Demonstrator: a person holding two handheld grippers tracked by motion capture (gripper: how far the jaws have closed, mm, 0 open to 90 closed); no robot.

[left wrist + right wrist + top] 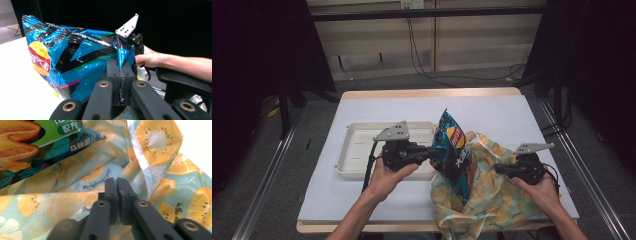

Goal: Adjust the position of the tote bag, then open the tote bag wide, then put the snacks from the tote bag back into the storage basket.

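1. Currently the left gripper (430,151) has its jaws fully closed on an edge of the crisp bag (455,155), w/ the foil pinched flat between the pads in the left gripper view (120,75)
2. Crisp bag is blue and black w/ a yellow-red logo; it stands up tilted, top corner highest, lower end down inside the mouth of the fabric bag (492,197)
3. Fabric bag is light teal w/ orange and kiwi slice print, lying crumpled on the white tabletop (512,115) at the near right part, partly over the front edge
4. Right gripper (498,169) sits at the fabric bag's right side; in its own view (117,195) the jaws stand together against the cloth, but can't tell if a fold is actually caught between them
5. Right gripper view also shows the crisp bag's lower end (37,147) at upper left, above the cloth
6. Cream tray (357,150) lies behind the left gripper, left of the crisp bag, w/ nothing seen in its visible part
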